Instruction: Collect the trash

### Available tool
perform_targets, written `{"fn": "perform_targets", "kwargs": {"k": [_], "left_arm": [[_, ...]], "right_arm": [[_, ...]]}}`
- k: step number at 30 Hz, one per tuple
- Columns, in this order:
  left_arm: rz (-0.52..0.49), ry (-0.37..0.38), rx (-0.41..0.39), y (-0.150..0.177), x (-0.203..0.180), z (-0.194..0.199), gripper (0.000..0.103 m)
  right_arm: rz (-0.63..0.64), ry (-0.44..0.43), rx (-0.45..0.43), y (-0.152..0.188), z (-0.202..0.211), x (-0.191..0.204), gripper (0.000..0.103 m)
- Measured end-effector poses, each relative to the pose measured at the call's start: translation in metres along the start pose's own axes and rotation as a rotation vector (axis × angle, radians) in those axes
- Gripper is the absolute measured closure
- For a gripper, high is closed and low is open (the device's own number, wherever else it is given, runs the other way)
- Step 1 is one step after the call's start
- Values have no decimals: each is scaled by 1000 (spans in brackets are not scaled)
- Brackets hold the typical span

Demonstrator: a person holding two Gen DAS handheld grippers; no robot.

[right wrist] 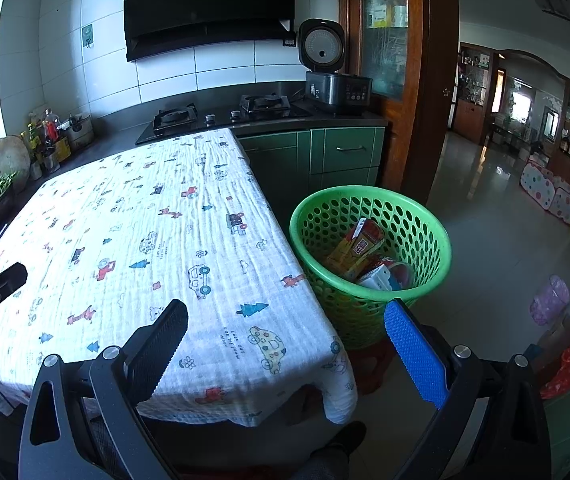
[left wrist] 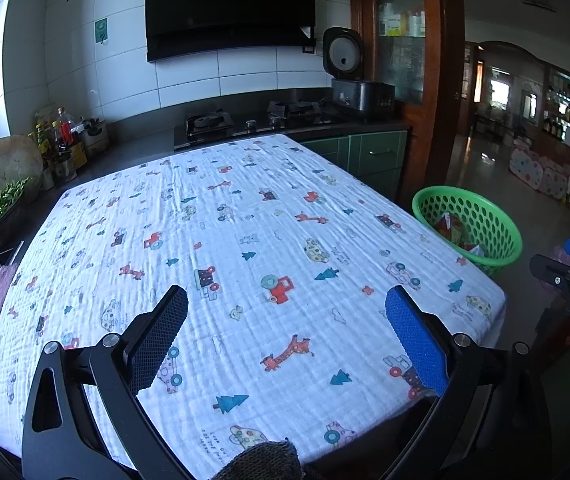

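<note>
Several pieces of trash [right wrist: 369,258], packets too jumbled to be counted exactly, are being held in one green perforated basket [right wrist: 425,216] standing on the floor just beside the table's right edge. One printed cloth [left wrist: 245,240] is being spread over the table. The left gripper [left wrist: 287,320] and the right gripper [right wrist: 285,338] are both being held wide apart, nothing gripped.

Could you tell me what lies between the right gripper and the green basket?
Nothing: in the right wrist view only bare floor and air separate the open right gripper from the green basket.
</note>
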State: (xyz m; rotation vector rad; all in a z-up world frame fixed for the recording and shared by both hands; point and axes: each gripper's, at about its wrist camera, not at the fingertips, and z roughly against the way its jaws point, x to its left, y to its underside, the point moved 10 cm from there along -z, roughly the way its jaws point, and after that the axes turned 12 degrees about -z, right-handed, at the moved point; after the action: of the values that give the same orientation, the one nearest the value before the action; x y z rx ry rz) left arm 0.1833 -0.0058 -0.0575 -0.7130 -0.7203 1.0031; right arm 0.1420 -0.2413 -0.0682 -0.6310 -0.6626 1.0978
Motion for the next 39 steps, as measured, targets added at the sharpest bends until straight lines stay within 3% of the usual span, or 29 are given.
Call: {"fn": "perform_targets", "kwargs": {"k": [39], "left_arm": [[-2,19,-52,-10,-7,8,5]], "right_arm": [[2,0,-35,-8,11,-2,7]]}}
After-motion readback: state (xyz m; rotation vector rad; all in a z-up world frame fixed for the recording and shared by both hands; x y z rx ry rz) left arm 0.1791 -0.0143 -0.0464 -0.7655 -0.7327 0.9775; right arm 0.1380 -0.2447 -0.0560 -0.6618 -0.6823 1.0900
